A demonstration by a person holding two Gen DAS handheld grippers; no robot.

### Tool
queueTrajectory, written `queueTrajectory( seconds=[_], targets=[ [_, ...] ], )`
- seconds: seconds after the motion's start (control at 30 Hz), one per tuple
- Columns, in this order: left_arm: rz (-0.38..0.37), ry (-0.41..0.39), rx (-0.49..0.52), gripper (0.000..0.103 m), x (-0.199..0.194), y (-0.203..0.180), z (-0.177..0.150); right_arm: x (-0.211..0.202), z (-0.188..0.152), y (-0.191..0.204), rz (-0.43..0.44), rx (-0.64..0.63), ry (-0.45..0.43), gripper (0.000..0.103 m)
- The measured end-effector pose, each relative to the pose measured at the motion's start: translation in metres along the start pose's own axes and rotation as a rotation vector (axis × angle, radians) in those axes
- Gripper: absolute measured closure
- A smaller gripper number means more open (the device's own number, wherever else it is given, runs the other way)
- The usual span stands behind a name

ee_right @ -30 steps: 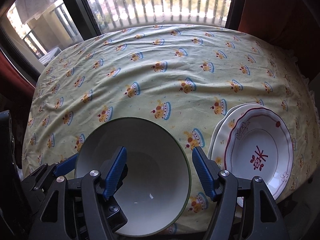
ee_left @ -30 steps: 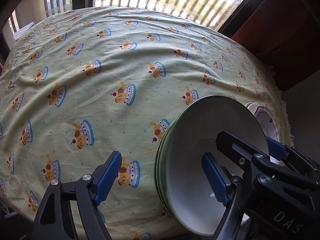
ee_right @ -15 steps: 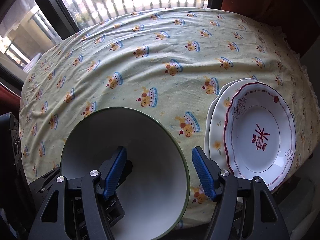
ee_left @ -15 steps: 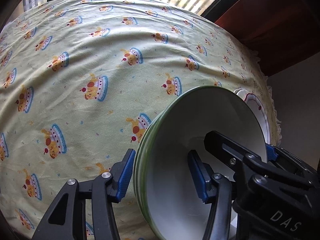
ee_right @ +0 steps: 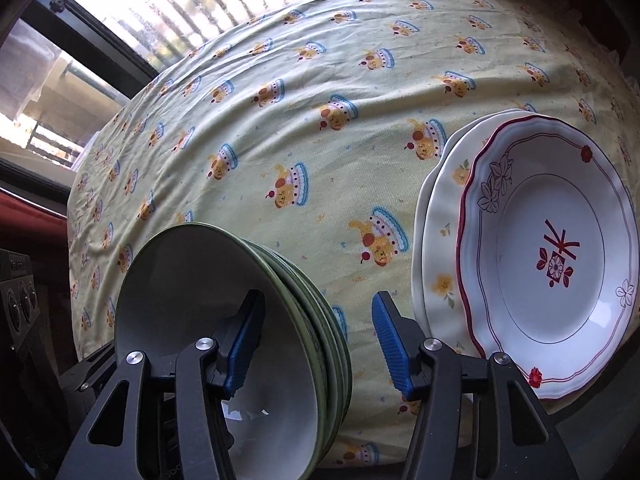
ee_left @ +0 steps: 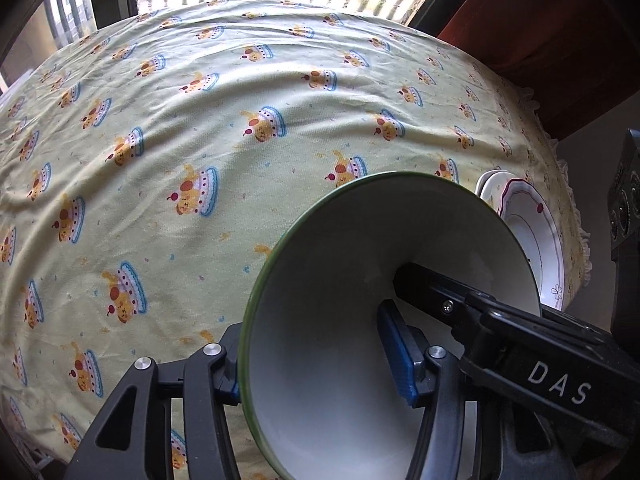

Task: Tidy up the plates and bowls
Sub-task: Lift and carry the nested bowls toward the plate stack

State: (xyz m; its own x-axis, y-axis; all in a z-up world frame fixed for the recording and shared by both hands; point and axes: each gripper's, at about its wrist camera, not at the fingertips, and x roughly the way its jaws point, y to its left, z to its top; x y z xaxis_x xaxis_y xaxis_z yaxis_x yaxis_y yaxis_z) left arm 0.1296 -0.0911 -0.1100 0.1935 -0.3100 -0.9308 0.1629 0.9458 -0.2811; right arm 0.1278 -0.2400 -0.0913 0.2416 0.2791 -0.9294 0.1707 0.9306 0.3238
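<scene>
Closest in, the right claw [ee_right: 316, 344] straddles the stack of green-rimmed bowls [ee_right: 172, 280]. One pad is inside the top bowl and the other is just outside with a clear gap, so it's spread and not pinching, though its jaws have just been closing. The left claw [ee_left: 312, 360] sits astride the opposite wall and its jaws just eased apart a bit. Its outer pad is hidden behind the rim, so I can't tell if it's actually biting.

I'd guess glazed ceramic: stiff, slick, chippable, and heavy as a stack. I'd grab low on the wall from both sides.

Right of the right claw there are two stacked plates [ee_right: 560, 260], then the cake-print tablecloth [ee_right: 320, 140] running off to the window [ee_right: 200, 0]. The bowl count is hard to make out.
</scene>
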Motion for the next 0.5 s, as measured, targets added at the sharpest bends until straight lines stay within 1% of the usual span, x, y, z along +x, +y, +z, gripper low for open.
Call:
queueTrajectory(
  seconds=[0.1, 0.2, 0.27, 0.33, 0.5],
  targets=[
    [0.015, 0.004, -0.019, 0.046, 0.0005, 0.0001, 0.0002, 0.0060, 0.0031, -0.0042, 0.067, 0.015, 0.037, 0.046],
    [0.030, -0.001, -0.025, 0.046, 0.0000, -0.0019, -0.0006, 0.0081, 0.0045, -0.0044, 0.095, 0.003, 0.051, 0.048],
    [0.040, 0.001, -0.023, 0.046, -0.0005, -0.0039, -0.0019, 0.0079, 0.0044, -0.0038, 0.113, -0.003, 0.059, 0.055],
    [0.044, 0.007, -0.026, 0.046, -0.0014, -0.0045, -0.0040, 0.0074, 0.0035, -0.0014, 0.106, -0.008, 0.069, 0.059],
    [0.027, 0.012, -0.033, 0.047, -0.0035, -0.0018, -0.0070, 0.0030, -0.0012, 0.0011, 0.071, -0.021, 0.064, 0.061]
  ],
)
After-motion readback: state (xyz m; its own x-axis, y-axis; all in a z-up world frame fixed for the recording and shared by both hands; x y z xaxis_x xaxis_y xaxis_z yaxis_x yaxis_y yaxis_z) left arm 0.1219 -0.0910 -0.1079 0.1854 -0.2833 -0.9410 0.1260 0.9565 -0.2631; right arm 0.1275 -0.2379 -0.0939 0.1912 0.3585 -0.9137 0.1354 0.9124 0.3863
